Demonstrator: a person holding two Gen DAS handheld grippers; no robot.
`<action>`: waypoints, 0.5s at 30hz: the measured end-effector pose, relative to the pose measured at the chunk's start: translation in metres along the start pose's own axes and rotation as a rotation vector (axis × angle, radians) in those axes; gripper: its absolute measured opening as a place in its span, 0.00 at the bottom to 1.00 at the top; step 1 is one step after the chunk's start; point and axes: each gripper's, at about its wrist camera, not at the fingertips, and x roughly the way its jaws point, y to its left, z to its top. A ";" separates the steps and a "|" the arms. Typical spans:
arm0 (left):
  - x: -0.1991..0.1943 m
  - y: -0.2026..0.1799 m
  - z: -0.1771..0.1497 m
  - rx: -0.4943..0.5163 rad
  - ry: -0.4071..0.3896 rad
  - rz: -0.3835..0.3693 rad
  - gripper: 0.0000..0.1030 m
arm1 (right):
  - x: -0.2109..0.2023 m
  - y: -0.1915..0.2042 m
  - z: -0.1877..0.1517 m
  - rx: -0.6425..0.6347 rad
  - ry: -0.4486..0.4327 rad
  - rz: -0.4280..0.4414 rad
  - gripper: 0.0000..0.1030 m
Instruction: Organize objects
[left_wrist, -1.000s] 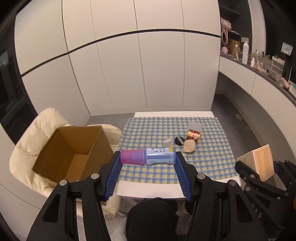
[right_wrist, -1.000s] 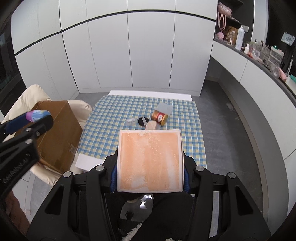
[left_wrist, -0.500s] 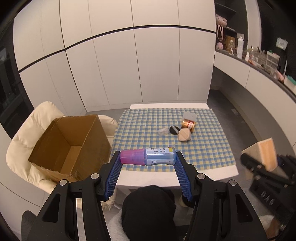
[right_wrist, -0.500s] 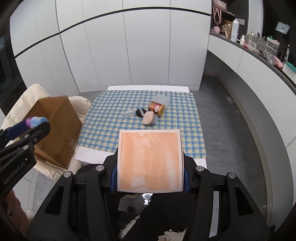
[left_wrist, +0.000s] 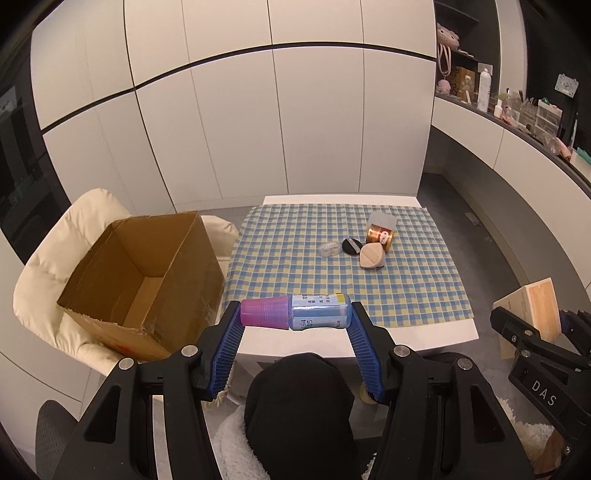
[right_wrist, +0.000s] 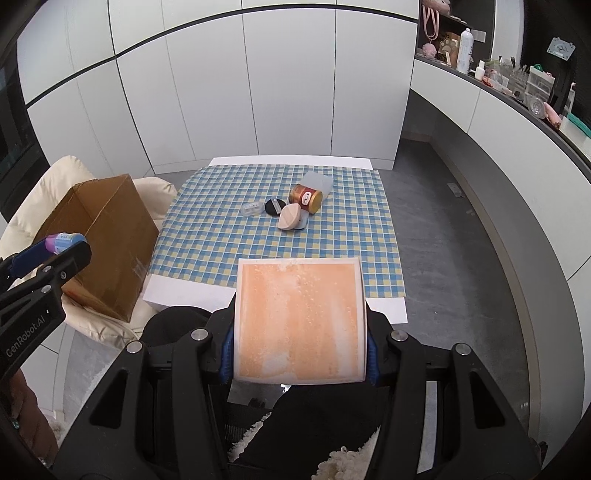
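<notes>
Pink plastic cap and pale blue labelled body make up the small bottle (left_wrist: 295, 312) I carry lying crosswise in my left gripper (left_wrist: 295, 325), its ribbed blue pads (left_wrist: 364, 343) pressing on the two ends, just right of the open brown cardboard box (left_wrist: 147, 273) on the cream chair. It looks light, stiff and smooth, so I judge this end-to-end pinch could let it roll or squirt out; a hold across its middle seems safer. My right gripper (right_wrist: 300, 347) clamps the flat square orange-faced block (right_wrist: 300, 321) by its side edges, further right of that box; rigid, probably heavier, unlikely to slip.
</notes>
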 end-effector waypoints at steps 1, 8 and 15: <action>0.000 0.000 0.000 0.000 0.001 -0.001 0.56 | -0.001 0.000 0.000 0.003 -0.003 -0.002 0.52; 0.002 0.005 -0.002 -0.015 0.010 -0.001 0.56 | -0.001 0.001 -0.002 0.006 0.002 -0.016 0.52; 0.008 0.011 0.000 -0.040 0.018 0.011 0.56 | 0.003 0.009 0.001 -0.017 0.004 -0.028 0.52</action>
